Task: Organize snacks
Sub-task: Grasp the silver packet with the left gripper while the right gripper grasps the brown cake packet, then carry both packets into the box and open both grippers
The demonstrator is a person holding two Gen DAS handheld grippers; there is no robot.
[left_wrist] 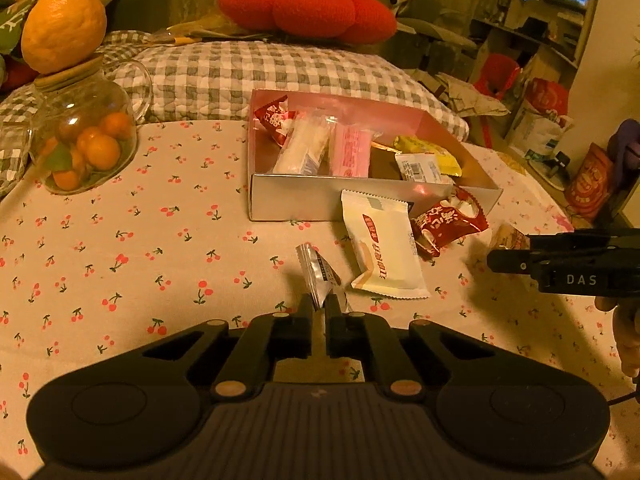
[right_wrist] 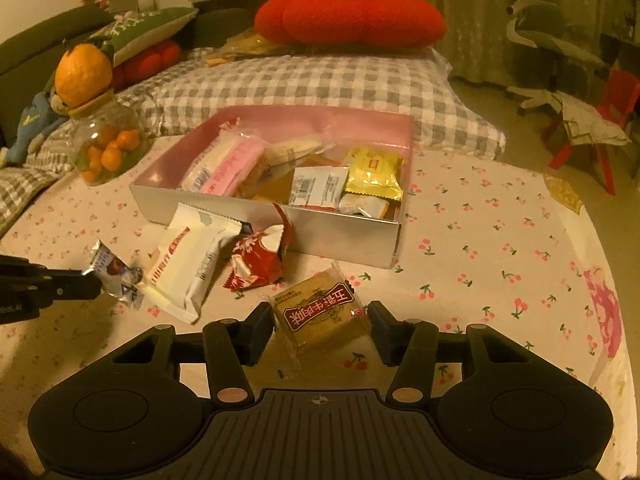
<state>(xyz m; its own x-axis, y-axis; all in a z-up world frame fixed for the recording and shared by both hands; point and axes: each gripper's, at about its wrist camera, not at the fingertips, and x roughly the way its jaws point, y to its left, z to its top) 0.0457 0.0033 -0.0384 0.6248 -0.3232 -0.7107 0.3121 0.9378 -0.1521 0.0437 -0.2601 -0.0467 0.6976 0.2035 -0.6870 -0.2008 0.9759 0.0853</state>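
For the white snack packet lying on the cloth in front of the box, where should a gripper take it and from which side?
Take the white snack packet at its near crimped end seam, coming from the front edge of the table. It lies flat with that flat, thin seam towards the camera, while its far end sits close to the box and the red packet crowds its right side.

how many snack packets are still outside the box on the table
4: silver packet in the left gripper, white packet, red packet, brown packet between the right gripper fingers.

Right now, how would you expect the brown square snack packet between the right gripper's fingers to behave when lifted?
The brown square packet probably lifts stiffly, since its contents look like one flat slab. Its glossy wrapper may slip, and the clear sealed edges would likely flop.
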